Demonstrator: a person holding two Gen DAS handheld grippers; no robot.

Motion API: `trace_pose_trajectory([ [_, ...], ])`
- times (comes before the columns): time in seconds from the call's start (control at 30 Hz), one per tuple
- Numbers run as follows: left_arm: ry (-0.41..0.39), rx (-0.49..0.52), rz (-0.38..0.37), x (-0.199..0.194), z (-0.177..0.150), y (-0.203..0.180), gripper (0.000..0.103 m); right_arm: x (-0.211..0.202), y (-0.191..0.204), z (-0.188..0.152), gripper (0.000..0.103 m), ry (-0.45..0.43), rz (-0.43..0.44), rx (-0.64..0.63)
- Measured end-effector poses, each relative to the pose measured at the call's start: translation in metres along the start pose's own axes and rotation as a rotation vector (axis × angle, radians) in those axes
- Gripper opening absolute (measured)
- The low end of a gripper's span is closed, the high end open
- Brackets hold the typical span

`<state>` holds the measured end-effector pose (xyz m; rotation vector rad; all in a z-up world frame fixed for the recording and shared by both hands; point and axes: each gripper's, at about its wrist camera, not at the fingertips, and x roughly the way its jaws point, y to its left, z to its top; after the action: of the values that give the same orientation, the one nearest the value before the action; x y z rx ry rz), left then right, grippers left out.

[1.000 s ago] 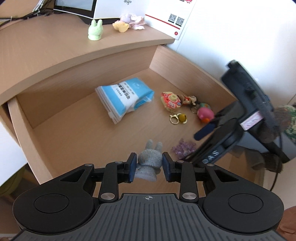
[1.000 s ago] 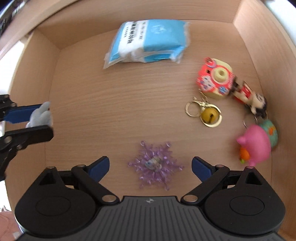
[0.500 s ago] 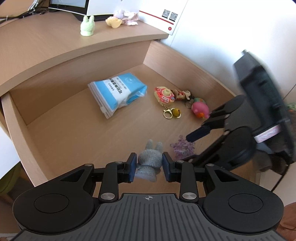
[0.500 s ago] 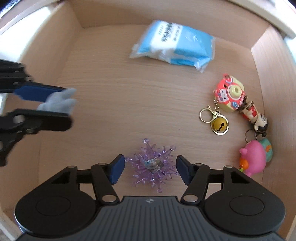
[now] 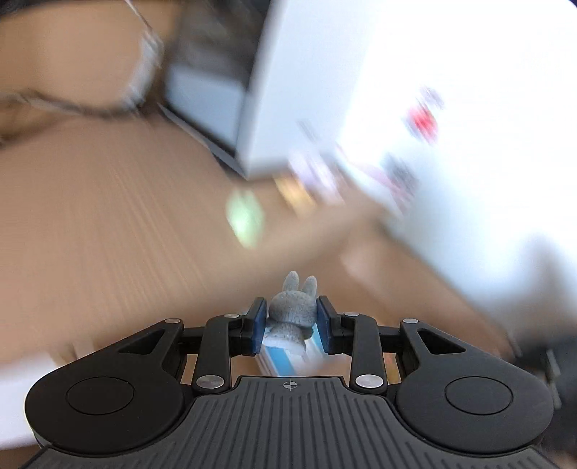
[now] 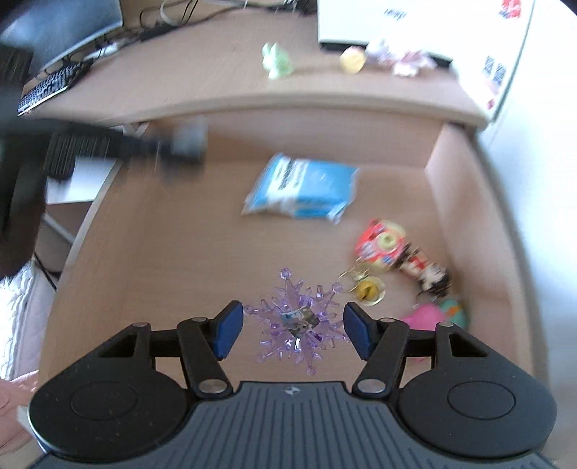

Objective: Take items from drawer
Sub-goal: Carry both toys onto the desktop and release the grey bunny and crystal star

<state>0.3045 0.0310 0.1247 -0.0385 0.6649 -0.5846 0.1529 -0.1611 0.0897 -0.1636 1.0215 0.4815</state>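
**Grey bunny gripped in left gripper; purple ornament between spread right pads**

The desk top (image 6: 202, 83) is seen past the drawer's far edge, carrying a blurred green figure (image 6: 277, 65), a yellow figure (image 6: 351, 59) and pale pink items (image 6: 407, 59) near its right end. A white box (image 6: 414, 18) stands at the desk's far right corner; a monitor (image 6: 65, 25) and keyboard (image 6: 47, 86) are at the far left.

The drawer (image 6: 454, 202) is pulled open. A blue-and-white packet (image 6: 303, 189) is lying near the drawer's far wall, towards the middle. Along the right wall a red-and-yellow keychain charm (image 6: 382, 245), a small doll charm (image 6: 429, 270), a gold bell (image 6: 366, 288) and a pink-and-teal toy (image 6: 432, 314) are clustered.

The right gripper (image 6: 293, 326) is held apart at the drawer's near edge, its blue pads (image 6: 227, 326) not touching the purple crystal snowflake ornament (image 6: 299, 321) lying between them.

The left gripper (image 5: 291, 324) is clamped on the grey bunny figure (image 5: 294, 310), ears upright. The left wrist view is heavily motion-blurred; contact with any surface cannot be told. In the right wrist view it is only a dark smear over the drawer's far left corner.
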Motion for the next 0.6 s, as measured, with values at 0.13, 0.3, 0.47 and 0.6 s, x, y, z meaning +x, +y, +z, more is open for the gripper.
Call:
trace_pose_trajectory([
  [0.13,-0.052,-0.07,0.063,0.037,0.032,0.026,0.034,-0.002,-0.007,-0.001,0.062,-0.03,0.011,0.012],
  [0.3,0.053,-0.066,0.127,0.079,0.038,0.039,0.034,-0.002,-0.014,-0.002,0.062,-0.046,0.02,0.018],
  [0.47,-0.064,-0.02,0.146,0.065,0.034,0.039,0.033,0.01,-0.025,0.007,0.062,-0.064,0.012,0.048],
  [0.6,-0.213,-0.086,0.115,0.024,0.021,0.043,0.033,0.01,-0.034,0.025,0.062,-0.116,0.016,0.086],
])
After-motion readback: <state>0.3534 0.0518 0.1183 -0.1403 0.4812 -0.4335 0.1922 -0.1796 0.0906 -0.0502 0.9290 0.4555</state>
